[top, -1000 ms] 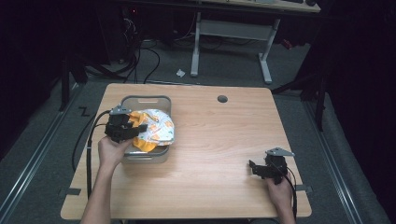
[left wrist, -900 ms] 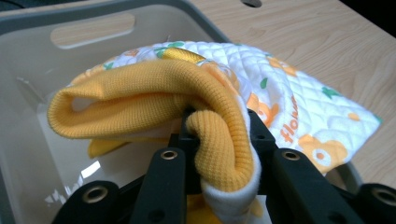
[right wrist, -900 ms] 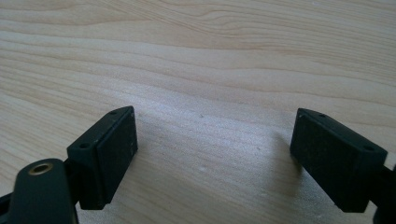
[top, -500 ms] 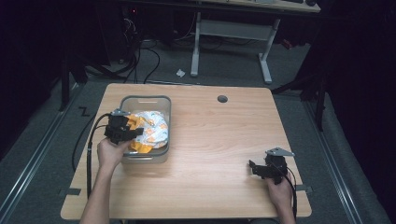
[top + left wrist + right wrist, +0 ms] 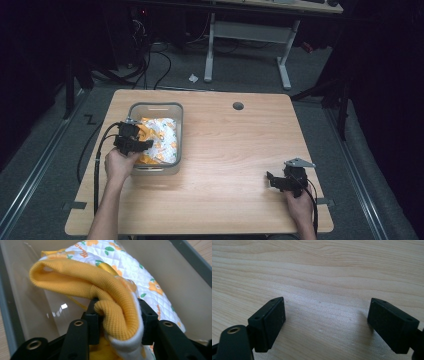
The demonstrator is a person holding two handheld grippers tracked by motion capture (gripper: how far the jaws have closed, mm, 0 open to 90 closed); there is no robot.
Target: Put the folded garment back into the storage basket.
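A quilted white garment with orange flowers and an orange ribbed cuff (image 5: 161,136) lies in the grey bin (image 5: 155,105) on the left of the table. My left gripper (image 5: 143,145) reaches into the bin from its near left side. In the left gripper view the orange cuff (image 5: 110,302) bulges between the jaws of this gripper (image 5: 117,315), which have just been opening; the fabric sits loosely in the gap. My right gripper (image 5: 271,180) rests low at the table's near right, and the right gripper view shows it (image 5: 327,320) open over bare wood.
The wooden table (image 5: 235,150) has a round cable hole (image 5: 238,106) near its far edge. Behind it stand a desk frame (image 5: 250,45) and cables on the dark floor. A black cable (image 5: 97,155) trails from the left gripper past the table's left edge.
The garment, bunched high over the bin a second ago, has sunk and spread flat inside it. My left gripper has shifted slightly left and lower. The right gripper has stayed put.
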